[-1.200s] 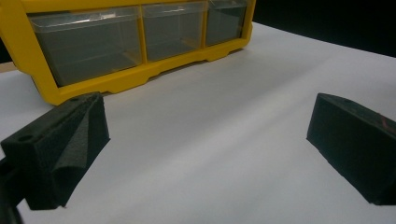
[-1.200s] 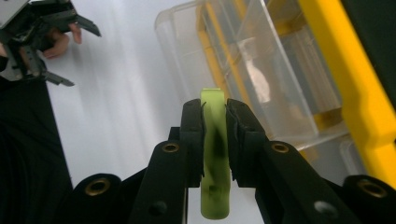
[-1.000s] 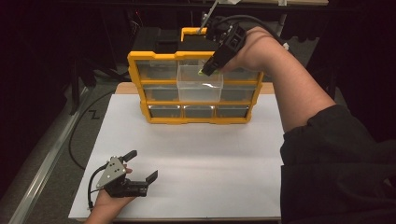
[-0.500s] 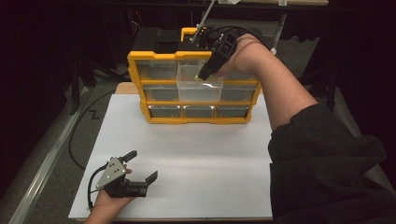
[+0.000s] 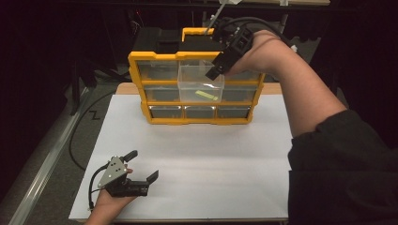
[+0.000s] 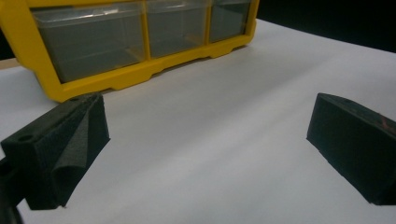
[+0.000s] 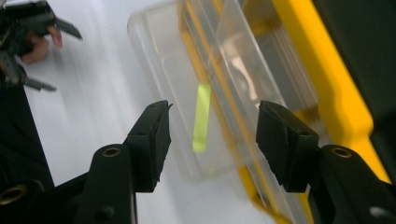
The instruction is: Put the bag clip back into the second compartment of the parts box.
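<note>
Item: yellow drawer cabinet (image 5: 141, 75), far end of white mat (image 5: 197, 154). Clear drawer (image 5: 199, 82) pulled out, yellow-green strip (image 5: 208, 95) inside. My right gripper (image 5: 217, 71) above drawer, jaws parted, empty. Left gripper (image 5: 141, 166) parked near, agape. Step, I judge: strip deposited; next, push drawer shut squarely.

My left gripper (image 5: 140, 168) sits low and close to me, jaws wide open. My right arm reaches far out, and the right gripper (image 5: 217, 70) points down, jaws open.
</note>
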The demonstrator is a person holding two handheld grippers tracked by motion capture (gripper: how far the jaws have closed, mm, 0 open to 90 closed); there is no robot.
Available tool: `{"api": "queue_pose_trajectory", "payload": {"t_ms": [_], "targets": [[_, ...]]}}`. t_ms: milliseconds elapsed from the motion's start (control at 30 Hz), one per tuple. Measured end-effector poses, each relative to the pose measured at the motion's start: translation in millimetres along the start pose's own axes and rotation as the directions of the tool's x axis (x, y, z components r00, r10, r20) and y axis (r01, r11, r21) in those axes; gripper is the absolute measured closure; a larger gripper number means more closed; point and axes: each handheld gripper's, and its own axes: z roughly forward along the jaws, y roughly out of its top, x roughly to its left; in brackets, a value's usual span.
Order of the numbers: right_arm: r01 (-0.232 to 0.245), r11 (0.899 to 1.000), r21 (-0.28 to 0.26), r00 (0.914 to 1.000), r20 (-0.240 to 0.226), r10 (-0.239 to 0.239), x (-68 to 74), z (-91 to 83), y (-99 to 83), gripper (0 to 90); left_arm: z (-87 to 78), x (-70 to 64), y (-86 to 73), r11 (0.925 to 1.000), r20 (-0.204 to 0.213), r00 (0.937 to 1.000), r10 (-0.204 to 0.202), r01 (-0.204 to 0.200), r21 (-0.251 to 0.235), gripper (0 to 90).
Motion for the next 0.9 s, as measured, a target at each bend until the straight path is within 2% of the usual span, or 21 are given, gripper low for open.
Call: {"api": "queue_pose_trajectory", "payload": {"t_ms": [133, 167, 200, 367, 400, 433, 467, 500, 533, 567, 633, 700, 767, 800, 900], "targets": [[-0.014, 1.0, -0.001, 0.9998, 0.012, 0.014, 8.2, -10.4, -22.0, 43.0, -0.9, 2.7, -0.6, 1.0, -0.016, 0.9998, -0.008, 0.008, 0.004, 0.2], [-0.014, 1.0, -0.001, 0.9998, 0.012, 0.014, 8.2, -10.4, -22.0, 43.0, -0.9, 2.7, -0.6, 1.0, -0.016, 0.9998, -0.008, 0.008, 0.004, 0.2], [-0.026, 1.0, -0.001, 0.9995, 0.016, 0.026, 11.9, -13.7, -32.9, 41.3, -1.1, 2.1, -0.5, 1.0, -0.018, 0.9998, -0.004, 0.004, 0.004, 0.2], [-0.043, 0.999, -0.009, 0.999, 0.013, 0.043, 21.9, -15.5, -62.5, 35.0, 0.8, 0.7, -0.2, 1.0, -0.02, 0.9998, -0.001, 0.001, 0.005, 0.2], [-0.043, 0.999, -0.009, 0.999, 0.013, 0.043, 21.9, -15.5, -62.5, 35.0, 0.8, 0.7, -0.2, 1.0, -0.02, 0.9998, -0.001, 0.001, 0.005, 0.2], [-0.056, 0.998, -0.005, 0.9983, 0.016, 0.057, 24.6, -13.7, -73.6, 31.4, 1.3, 0.8, -0.2, 1.0, -0.022, 0.9998, -0.002, 0.002, 0.006, 0.2], [-0.056, 0.998, -0.005, 0.9983, 0.016, 0.057, 24.6, -13.7, -73.6, 31.4, 1.3, 0.8, -0.2, 1.0, -0.022, 0.9998, -0.002, 0.002, 0.006, 0.2], [-0.069, 0.998, -0.005, 0.9975, 0.016, 0.069, 27.3, -10.0, -86.2, 27.8, 1.5, 0.8, -0.3, 1.0, -0.024, 0.9997, -0.001, 0.001, 0.008, 0.2], [-0.069, 0.998, -0.005, 0.9975, 0.016, 0.069, 27.3, -10.0, -86.2, 27.8, 1.5, 0.8, -0.3, 1.0, -0.024, 0.9997, -0.001, 0.001, 0.008, 0.2], [-0.075, 0.997, 0.008, 0.997, 0.02, 0.075, 30.3, -4.8, -98.5, 23.5, 1.6, 0.9, -0.5, 0.9999, -0.026, 0.9996, -0.003, 0.003, 0.011, 0.2], [-0.082, 0.997, 0.013, 0.9964, 0.022, 0.081, 31.3, -2.3, -104.4, 21.4, 1.8, 1.1, -0.6, 0.9999, -0.027, 0.9996, -0.002, 0.002, 0.013, 0.3], [-0.109, 0.994, 0.02, 0.9936, 0.033, 0.108, 33.0, 5.5, -122.3, 15.1, 2.2, 1.0, -0.9, 0.9998, -0.024, 0.9997, -0.002, 0.003, 0.019, 0.2], [-0.118, 0.993, 0.023, 0.9926, 0.032, 0.117, 33.9, 8.6, -128.1, 14.4, 2.3, 0.8, -0.9, 0.9998, -0.024, 0.9997, -0.001, 0.001, 0.02, 0.2], [-0.131, 0.991, 0.029, 0.9911, 0.028, 0.13, 35.5, 15.5, -140.3, 10.4, 2.4, 0.6, -1.0, 0.9998, -0.024, 0.9997, 0.0, 0.0, 0.018, 0.2], [-0.151, 0.988, 0.03, 0.9877, 0.043, 0.15, 38.6, 23.4, -153.8, 1.1, 2.5, 0.8, -1.0, 0.9998, -0.024, 0.9997, 0.001, -0.001, 0.02, 0.2]]}}
